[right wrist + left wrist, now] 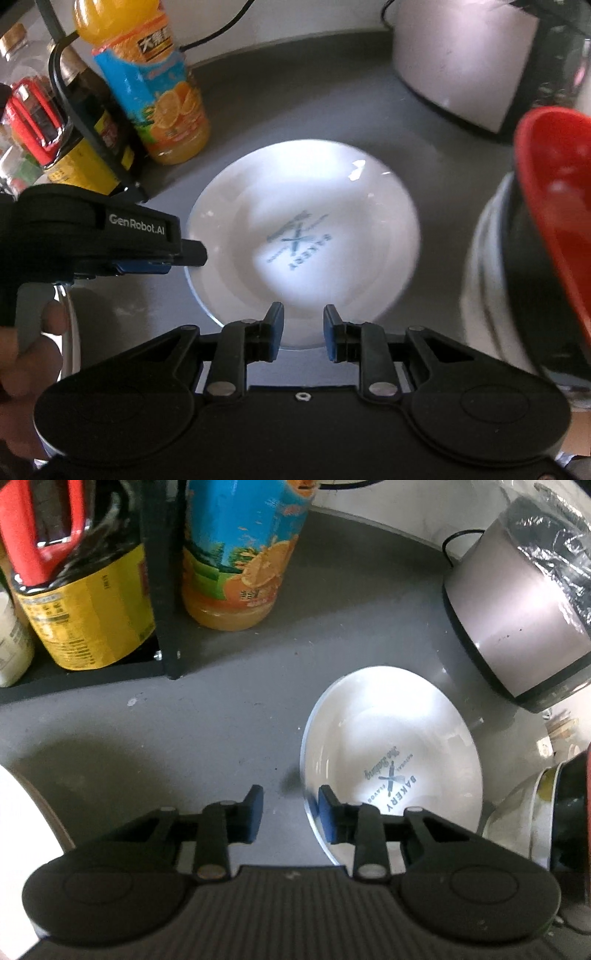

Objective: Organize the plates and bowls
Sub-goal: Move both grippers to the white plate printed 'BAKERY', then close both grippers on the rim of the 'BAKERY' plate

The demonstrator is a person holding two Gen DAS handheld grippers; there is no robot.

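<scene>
We see a white plate (pixel 303 236) printed "BAKERY" lying flat on the grey counter (pixel 147 731), its rim at three o'clock of our left gripper (pixel 290 814), whose narrowly parted jaws straddle that edge without pinching it, probably to lift it for stacking. Our right gripper (pixel 303 332) hovers at the plate's six o'clock edge, jaws slightly apart, holding nothing. The left gripper's body reads "GenRobot.AI"; an orange juice bottle (pixel 159 103) stands at eleven o'clock.

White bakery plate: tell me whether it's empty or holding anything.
Empty. The white plate lies flat on the grey counter, its printed logo fully visible, no food or dish on it. Only the gripper fingers overlap its near edge.
</scene>
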